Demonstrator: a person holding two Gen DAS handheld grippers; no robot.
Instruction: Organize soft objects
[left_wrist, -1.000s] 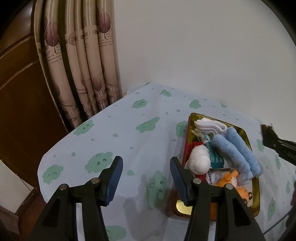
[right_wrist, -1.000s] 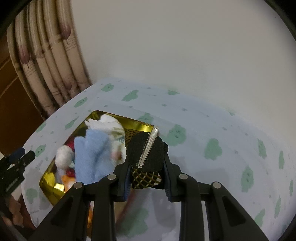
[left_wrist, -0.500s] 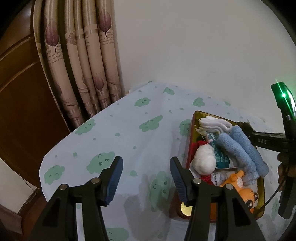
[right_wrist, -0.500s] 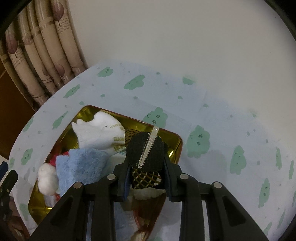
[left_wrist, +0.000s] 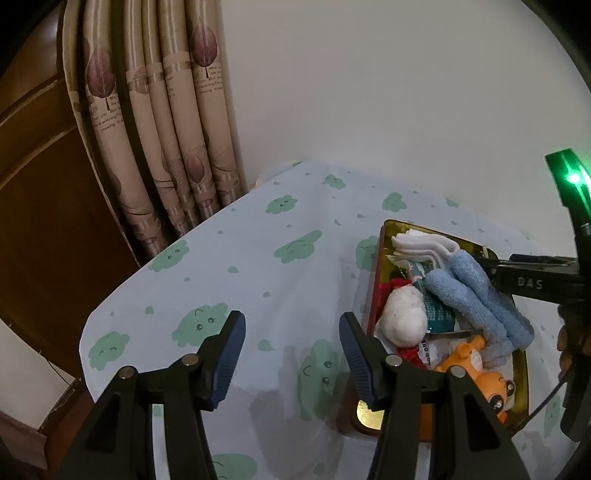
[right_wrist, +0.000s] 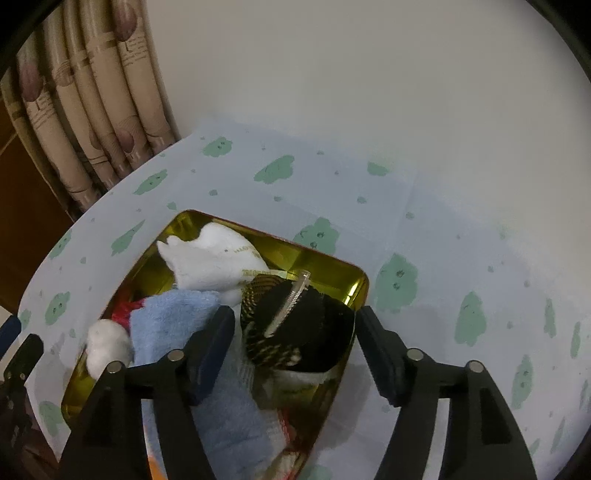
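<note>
The right tool (right_wrist: 295, 343) stands wide open over the gold tin (right_wrist: 334, 264), gripping nothing, and the black hair clip (right_wrist: 310, 325) lies between its fingers at the tin's near corner, beside the blue towel (right_wrist: 184, 314) and white cloth (right_wrist: 210, 262). To finish this release well, I would lift straight up so neither pad snags the clip. The left tool (left_wrist: 291, 354), also open and empty, hovers over the tabletop (left_wrist: 258, 266) beside the tin.

A plain white wall (left_wrist: 369, 92) is seen behind the tabletop (left_wrist: 258, 258), which is covered by a pale cloth printed with green clouds. Beige leaf-patterned curtains (left_wrist: 155, 110) are hung beside dark wood panelling (left_wrist: 44, 184).
</note>
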